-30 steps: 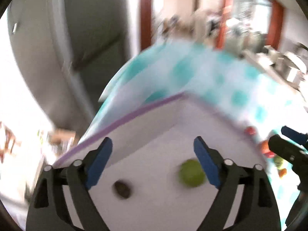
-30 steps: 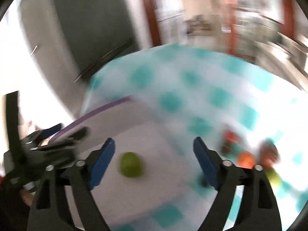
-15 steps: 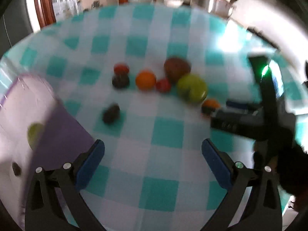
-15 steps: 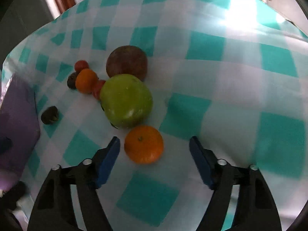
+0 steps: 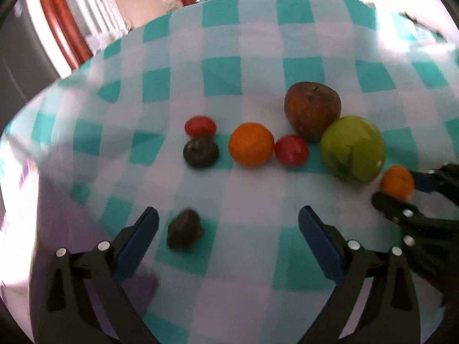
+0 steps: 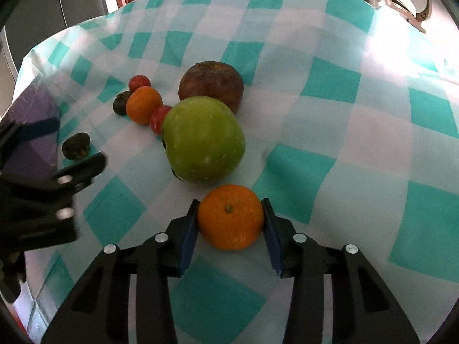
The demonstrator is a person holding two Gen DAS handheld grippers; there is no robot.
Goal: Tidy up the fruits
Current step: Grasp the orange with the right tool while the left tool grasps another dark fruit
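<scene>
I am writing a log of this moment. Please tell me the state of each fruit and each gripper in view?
small orange: on the cloth, clamped between the right gripper's pads.
right gripper: shut on the small orange.
left gripper: open, holding nothing.
dark fruit: on the cloth, loose, near the left gripper's left pad.
green apple: resting on the cloth, free.
brown fruit: resting behind the green apple.

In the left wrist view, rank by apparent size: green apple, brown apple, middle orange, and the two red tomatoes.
1. Green apple and brown apple: look alike, unranked.
2. Middle orange.
3. The two red tomatoes, right and left: similar; the left one lies farther back, so it is unsure.
</scene>
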